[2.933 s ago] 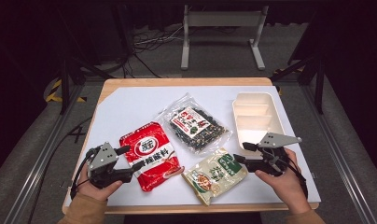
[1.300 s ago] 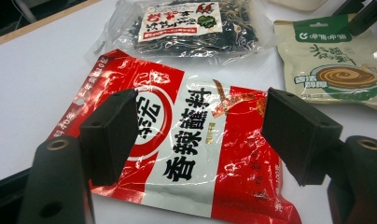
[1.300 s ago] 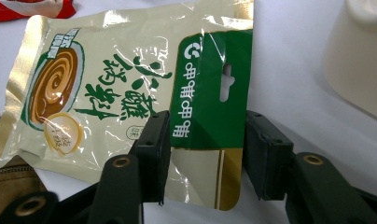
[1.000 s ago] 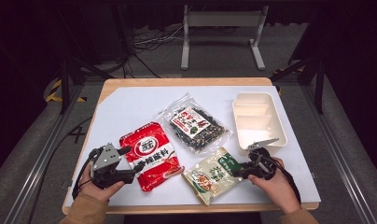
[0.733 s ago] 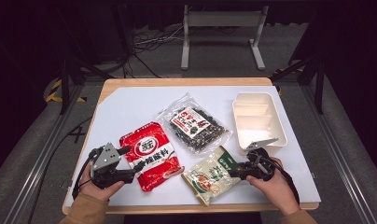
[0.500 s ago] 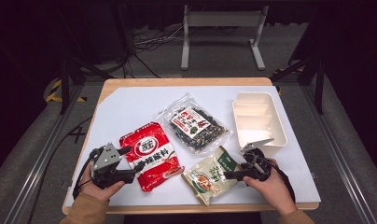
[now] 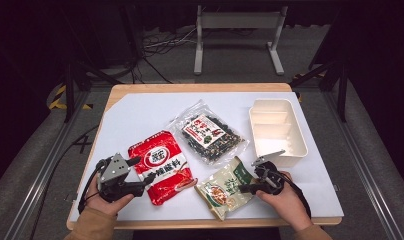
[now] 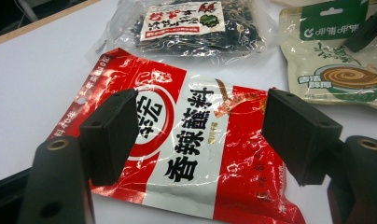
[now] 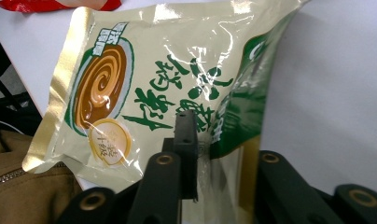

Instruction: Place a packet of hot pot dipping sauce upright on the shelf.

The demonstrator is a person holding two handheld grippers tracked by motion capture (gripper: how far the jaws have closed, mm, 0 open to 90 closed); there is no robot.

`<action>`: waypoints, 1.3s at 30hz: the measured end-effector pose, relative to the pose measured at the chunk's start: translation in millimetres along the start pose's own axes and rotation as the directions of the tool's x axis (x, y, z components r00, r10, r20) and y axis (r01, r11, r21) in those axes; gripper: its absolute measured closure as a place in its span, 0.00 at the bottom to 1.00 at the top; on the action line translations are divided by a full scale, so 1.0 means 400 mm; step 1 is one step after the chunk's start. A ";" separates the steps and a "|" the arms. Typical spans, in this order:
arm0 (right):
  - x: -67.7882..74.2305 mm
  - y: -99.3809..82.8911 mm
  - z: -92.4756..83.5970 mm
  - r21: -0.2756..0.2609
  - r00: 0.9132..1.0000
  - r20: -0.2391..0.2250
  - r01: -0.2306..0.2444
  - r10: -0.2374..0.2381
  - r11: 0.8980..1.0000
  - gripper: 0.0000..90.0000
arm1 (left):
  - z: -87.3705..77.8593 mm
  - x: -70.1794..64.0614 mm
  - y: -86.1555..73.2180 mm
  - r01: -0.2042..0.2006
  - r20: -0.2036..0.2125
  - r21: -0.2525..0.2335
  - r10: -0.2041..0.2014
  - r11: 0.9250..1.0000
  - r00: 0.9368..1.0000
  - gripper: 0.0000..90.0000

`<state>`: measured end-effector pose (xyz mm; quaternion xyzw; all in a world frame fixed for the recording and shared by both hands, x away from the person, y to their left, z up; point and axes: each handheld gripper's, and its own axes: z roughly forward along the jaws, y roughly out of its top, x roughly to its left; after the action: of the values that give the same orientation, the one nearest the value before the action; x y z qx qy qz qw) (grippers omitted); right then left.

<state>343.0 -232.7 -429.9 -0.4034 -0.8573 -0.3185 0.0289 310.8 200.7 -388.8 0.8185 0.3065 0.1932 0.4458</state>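
1. Two grippers in play. Right gripper (image 7: 246, 188) has just closed its jaws on the right edge of the green pouch (image 7: 225, 188), near right on the table (image 7: 140, 110).
2. Pouch's long axis runs near-left to far-right; the tray (image 7: 277, 131) lies just beyond it, far right.
3. Left gripper (image 8: 196, 135) hovers agape over the red pouch (image 8: 196, 154), empty.

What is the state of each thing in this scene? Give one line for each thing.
Green-and-gold pouch: pinched at one edge, partly lifted.
Red pouch: flat on the table, sealed, untouched.
Clear bag of dark dried food: flat, sealed, untouched.
White tray: upright, empty.
Right gripper: jaws just closed on the green-and-gold pouch.
Left gripper: open, beside the red pouch.
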 end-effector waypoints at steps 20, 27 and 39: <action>0.028 0.014 -0.049 -0.068 0.999 -0.026 0.024 -0.026 0.997 1.00 | -0.007 0.004 0.001 0.003 -0.006 -0.011 -0.003 1.000 1.000 0.31; 0.056 0.031 -0.088 -0.102 0.998 -0.017 0.057 -0.059 0.993 1.00 | -0.011 0.006 0.000 0.006 -0.008 -0.013 -0.006 1.000 1.000 0.31; 0.110 0.068 -0.154 -0.092 0.982 0.066 0.182 -0.177 0.979 1.00 | -0.014 0.008 0.001 0.011 -0.010 -0.020 -0.011 1.000 1.000 0.31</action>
<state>320.1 -225.4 -353.1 -0.3342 -0.8740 -0.3498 -0.0443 310.2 206.1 -385.5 0.8113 0.3114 0.1979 0.4535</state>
